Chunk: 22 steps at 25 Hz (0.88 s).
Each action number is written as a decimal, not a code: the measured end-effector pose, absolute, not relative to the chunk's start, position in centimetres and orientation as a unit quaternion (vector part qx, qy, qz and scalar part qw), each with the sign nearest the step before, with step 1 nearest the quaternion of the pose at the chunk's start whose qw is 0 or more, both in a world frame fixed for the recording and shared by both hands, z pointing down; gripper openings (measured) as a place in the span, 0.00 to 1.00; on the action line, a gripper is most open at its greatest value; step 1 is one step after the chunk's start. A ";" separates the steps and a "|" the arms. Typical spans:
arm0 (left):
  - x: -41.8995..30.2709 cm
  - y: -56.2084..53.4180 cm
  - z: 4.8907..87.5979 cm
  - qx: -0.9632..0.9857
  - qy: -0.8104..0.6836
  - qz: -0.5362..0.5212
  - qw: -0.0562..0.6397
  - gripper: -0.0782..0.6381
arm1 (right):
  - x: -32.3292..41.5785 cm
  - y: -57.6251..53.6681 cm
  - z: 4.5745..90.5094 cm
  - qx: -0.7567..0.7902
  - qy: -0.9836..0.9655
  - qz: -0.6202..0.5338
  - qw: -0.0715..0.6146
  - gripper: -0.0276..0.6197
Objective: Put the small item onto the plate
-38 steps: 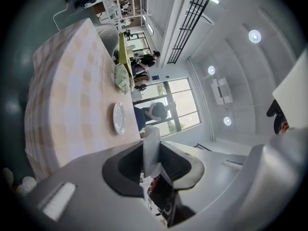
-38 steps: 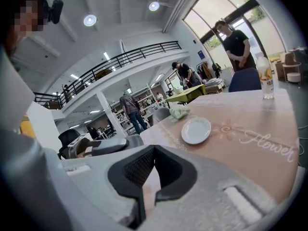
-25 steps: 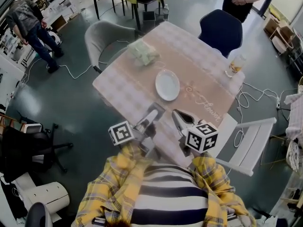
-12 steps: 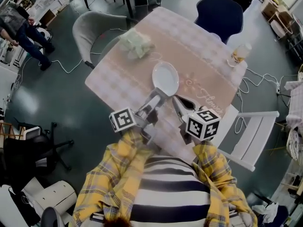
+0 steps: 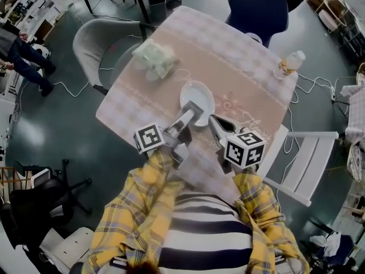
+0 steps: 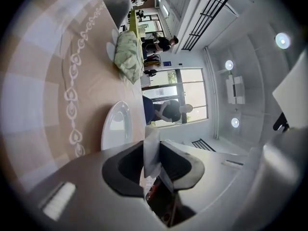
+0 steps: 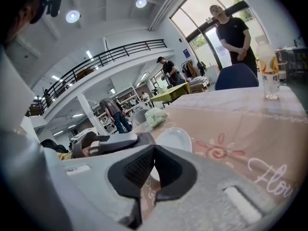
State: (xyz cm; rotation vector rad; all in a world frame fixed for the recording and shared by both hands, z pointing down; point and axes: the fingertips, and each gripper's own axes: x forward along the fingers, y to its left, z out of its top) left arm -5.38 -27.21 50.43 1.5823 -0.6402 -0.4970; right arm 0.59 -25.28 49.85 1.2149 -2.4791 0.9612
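A white plate [image 5: 198, 96] lies near the middle of the pink-clothed table [image 5: 239, 56]. My left gripper [image 5: 194, 112] reaches over the plate's near rim and is shut on a small thin white packet [image 6: 150, 146], which stands on edge between the pads. In the left gripper view the plate [image 6: 117, 125] lies just ahead of the jaws. My right gripper [image 5: 213, 123] hovers beside the plate's right near edge, shut with nothing in it. The right gripper view has its own jaws [image 7: 153, 163], the plate [image 7: 176, 139] and the left gripper [image 7: 111, 143].
A pale green bundle [image 5: 153, 60] lies at the table's far left, a drink bottle [image 5: 288, 65] at its right edge. A grey chair [image 5: 94, 41], a blue chair [image 5: 258, 7] and a white chair [image 5: 305, 158] ring the table. People stand around the room.
My left gripper has moved forward with the packet from the table's near part to the plate's near rim. The right gripper has followed slightly. The head view has shifted toward the table.
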 end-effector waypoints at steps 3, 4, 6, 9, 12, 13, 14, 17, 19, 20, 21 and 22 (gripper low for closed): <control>-4.9 -28.5 50.7 0.687 -0.274 -0.211 0.639 0.23 | 0.7 -26.1 50.3 0.419 -0.840 0.327 0.114 0.04; -4.8 -28.9 50.8 0.685 -0.274 -0.210 0.642 0.23 | 0.7 -26.5 50.4 0.420 -0.839 0.326 0.116 0.04; -4.6 -29.5 51.1 0.680 -0.273 -0.207 0.648 0.23 | 0.8 -27.2 50.7 0.422 -0.838 0.325 0.120 0.04; -4.4 -30.0 51.7 0.671 -0.275 -0.203 0.658 0.23 | 0.7 -28.2 50.9 0.424 -0.837 0.324 0.122 0.04; -4.2 -30.3 52.3 0.664 -0.278 -0.186 0.669 0.23 | 0.5 -28.7 51.0 0.424 -0.838 0.322 0.124 0.04; -4.1 -30.4 52.5 0.663 -0.280 -0.176 0.671 0.23 | 0.4 -28.8 51.0 0.424 -0.837 0.322 0.124 0.04; -4.0 -30.5 52.8 0.662 -0.283 -0.166 0.674 0.23 | 0.3 -28.9 51.0 0.425 -0.837 0.322 0.123 0.04; -3.8 -30.9 53.4 0.660 -0.290 -0.138 0.679 0.23 | 0.4 -29.0 51.2 0.427 -0.836 0.323 0.123 0.04; -3.5 -31.1 53.9 0.660 -0.293 -0.119 0.682 0.23 | 0.4 -29.0 51.3 0.427 -0.835 0.326 0.121 0.04; -3.5 -31.2 54.1 0.658 -0.296 -0.109 0.684 0.23 | 0.5 -29.0 51.4 0.428 -0.834 0.327 0.119 0.04; -3.4 -31.3 54.4 0.656 -0.299 -0.099 0.686 0.23 | 0.5 -28.9 51.4 0.429 -0.833 0.329 0.118 0.04; -3.3 -31.4 54.7 0.654 -0.302 -0.090 0.688 0.23 | 0.6 -28.8 51.4 0.430 -0.832 0.330 0.116 0.04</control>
